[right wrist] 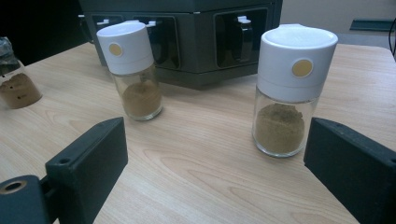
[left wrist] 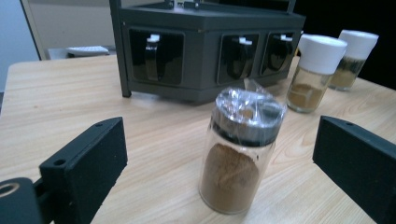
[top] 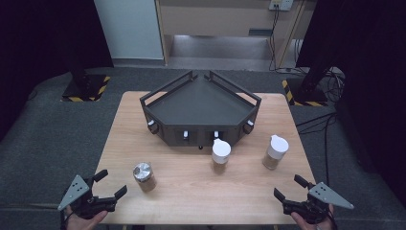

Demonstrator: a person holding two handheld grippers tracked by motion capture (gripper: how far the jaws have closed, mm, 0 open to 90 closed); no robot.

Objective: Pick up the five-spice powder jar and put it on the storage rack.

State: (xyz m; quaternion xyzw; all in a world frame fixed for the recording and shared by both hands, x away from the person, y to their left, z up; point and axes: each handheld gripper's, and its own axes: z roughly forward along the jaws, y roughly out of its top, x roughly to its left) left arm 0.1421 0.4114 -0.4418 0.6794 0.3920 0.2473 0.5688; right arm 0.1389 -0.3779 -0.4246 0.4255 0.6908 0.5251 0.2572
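The foil-capped spice jar (top: 144, 176) stands upright near the front left corner of the bench (top: 191, 191), its long axis vertical, brown powder filling its lower half and crinkled clear wrap over the silver cap. In the left gripper view that same jar (left wrist: 240, 149) sits straight ahead of the jaws and between their lines, a little nearer the right-hand jaw, with bare wood on either side of the glass. The left gripper (top: 110, 184) hangs just off the front left edge, jaws spread wide with nothing between the pads, and it is plainly the nearer tool to this jar; a short push forward, toward the far edge, would likely bring the glass between the pads.

Further along the bench, the right-hand white-capped jar (top: 275, 152) stands upright toward the right edge. In the right gripper view it (right wrist: 288, 88) lies ahead and close to the right-hand jaw, not centred. The right gripper (top: 290, 187) is at the front right corner, jaws likewise apart and empty.

The middle white-capped jar (top: 220, 155) stands upright just in front of the dark angular rack (top: 201, 108), which occupies the far middle of the bench, well apart from both grippers.
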